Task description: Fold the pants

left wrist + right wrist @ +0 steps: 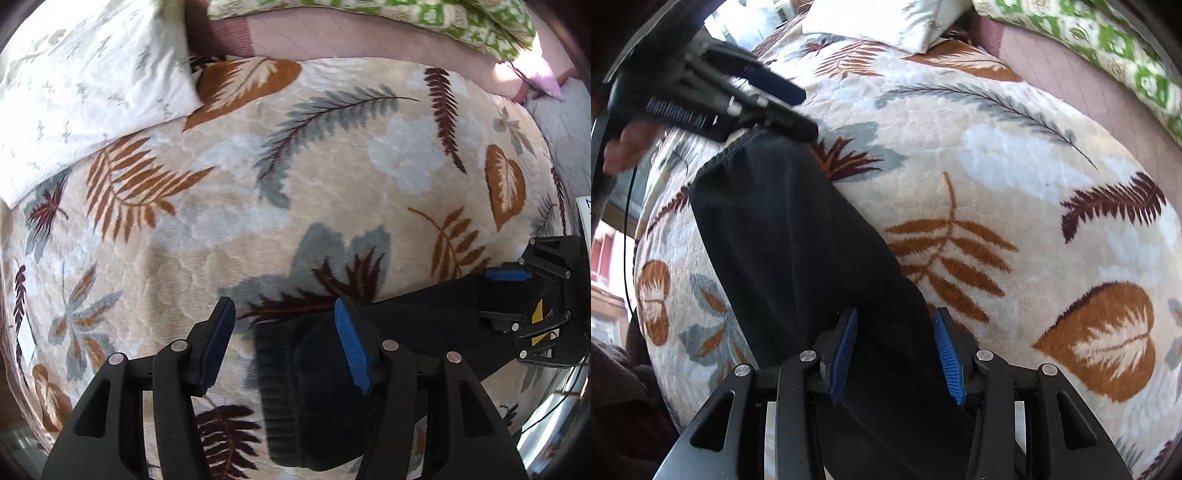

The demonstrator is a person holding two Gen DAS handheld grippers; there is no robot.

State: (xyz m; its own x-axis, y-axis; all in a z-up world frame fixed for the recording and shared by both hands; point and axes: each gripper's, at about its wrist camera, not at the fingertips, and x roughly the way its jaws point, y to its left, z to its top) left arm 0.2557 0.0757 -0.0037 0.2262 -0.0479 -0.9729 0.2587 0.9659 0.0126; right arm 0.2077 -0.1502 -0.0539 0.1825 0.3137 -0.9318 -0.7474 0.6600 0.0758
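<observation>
Black pants (798, 236) lie in a long band on a leaf-patterned blanket (1015, 166). In the left wrist view the ribbed waistband end (291, 391) lies under my open left gripper (286, 325), whose right finger is over the cloth and left finger over bare blanket. My right gripper (895, 347) is open, its blue pads either side of the pants' near end. It also shows in the left wrist view (502, 295), at the far end of the pants. My left gripper shows in the right wrist view (801, 114) at the waistband end.
A white pillow (92, 92) lies at the blanket's far left. A green-patterned pillow (443, 22) lies along the back on a pink sheet (332, 37). The bed edge runs close by the near side of the pants.
</observation>
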